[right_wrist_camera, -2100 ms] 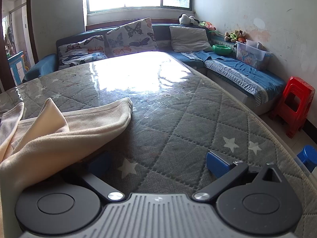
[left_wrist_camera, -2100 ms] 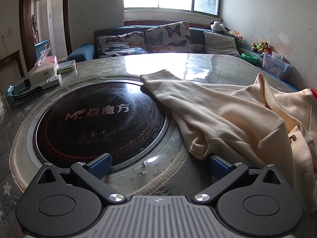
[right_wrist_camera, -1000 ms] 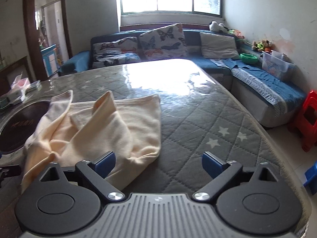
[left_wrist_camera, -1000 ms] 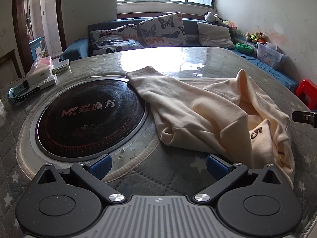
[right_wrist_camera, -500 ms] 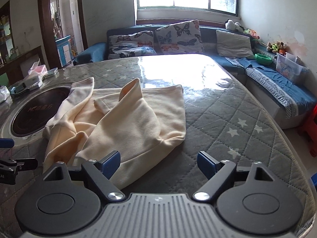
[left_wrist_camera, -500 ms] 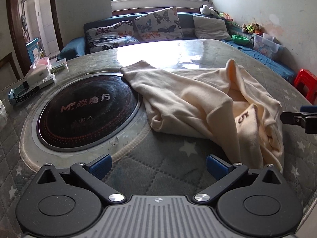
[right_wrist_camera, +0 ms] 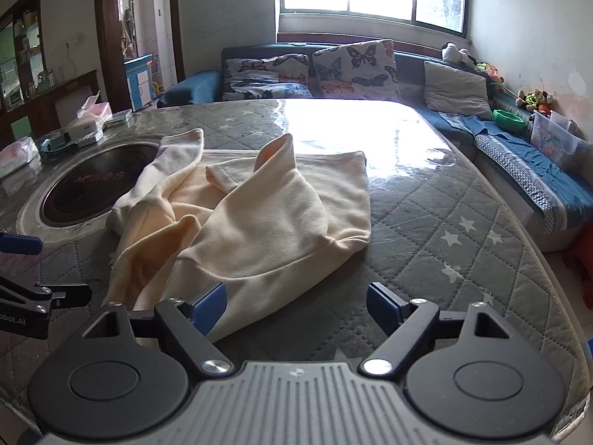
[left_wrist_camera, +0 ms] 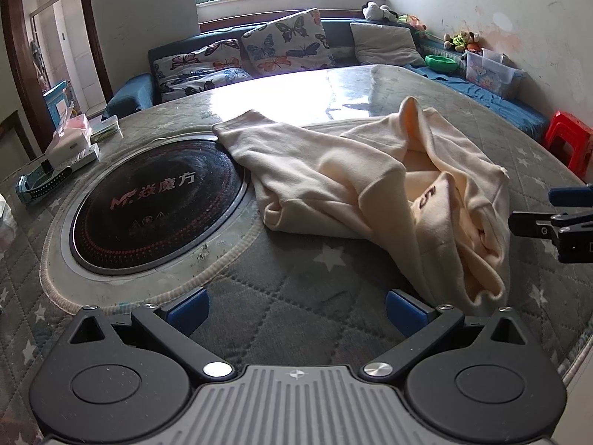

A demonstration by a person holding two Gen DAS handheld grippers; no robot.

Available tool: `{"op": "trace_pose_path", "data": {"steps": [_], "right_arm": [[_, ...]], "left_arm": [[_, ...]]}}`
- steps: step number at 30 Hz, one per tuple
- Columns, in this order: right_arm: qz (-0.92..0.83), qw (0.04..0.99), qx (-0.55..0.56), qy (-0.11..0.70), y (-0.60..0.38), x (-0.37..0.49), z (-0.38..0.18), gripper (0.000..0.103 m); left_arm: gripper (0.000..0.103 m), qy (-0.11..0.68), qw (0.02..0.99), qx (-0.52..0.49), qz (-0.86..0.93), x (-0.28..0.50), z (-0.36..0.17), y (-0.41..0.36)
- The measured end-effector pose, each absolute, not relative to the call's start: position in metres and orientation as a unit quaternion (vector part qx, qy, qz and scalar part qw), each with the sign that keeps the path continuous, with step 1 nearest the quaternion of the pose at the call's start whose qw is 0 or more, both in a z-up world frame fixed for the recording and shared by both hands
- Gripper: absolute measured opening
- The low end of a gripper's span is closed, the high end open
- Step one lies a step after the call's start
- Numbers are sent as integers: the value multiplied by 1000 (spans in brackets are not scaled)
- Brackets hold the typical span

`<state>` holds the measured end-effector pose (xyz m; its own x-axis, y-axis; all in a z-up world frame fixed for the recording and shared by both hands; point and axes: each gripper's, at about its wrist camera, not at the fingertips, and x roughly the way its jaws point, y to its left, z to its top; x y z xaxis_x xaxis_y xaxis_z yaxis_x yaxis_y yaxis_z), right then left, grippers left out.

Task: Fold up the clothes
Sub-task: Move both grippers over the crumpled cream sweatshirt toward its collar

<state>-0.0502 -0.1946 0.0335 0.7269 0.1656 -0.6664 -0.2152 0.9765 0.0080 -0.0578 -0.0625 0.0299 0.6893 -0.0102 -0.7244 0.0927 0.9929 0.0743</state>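
a grey quilted star-patterned table (right_wrist_camera: 463, 222) carries a crumpled cream fleece sweatshirt (right_wrist_camera: 259, 222) near its front edge, one sleeve reaching the round black inset cooktop (left_wrist_camera: 155, 204) at the left side. the left gripper (left_wrist_camera: 294, 306) and right gripper (right_wrist_camera: 294, 306) hover spread wide, holding nothing; the right one's left finger seems just beside the hem.

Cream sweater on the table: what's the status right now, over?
Left gripper open, empty. Right gripper open, empty. Cream sweater crumpled, unfolded, one sleeve draped over the black cooktop. Nothing else in the way.
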Motion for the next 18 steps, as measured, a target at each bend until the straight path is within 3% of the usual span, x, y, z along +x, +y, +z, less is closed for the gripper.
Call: {"op": "trace_pose_path", "data": {"steps": [18], "right_arm": [[109,929,-59,348,-201,-52,45,84]], "left_arm": [[103,398,915,64,-21,-62,32,-68]]}}
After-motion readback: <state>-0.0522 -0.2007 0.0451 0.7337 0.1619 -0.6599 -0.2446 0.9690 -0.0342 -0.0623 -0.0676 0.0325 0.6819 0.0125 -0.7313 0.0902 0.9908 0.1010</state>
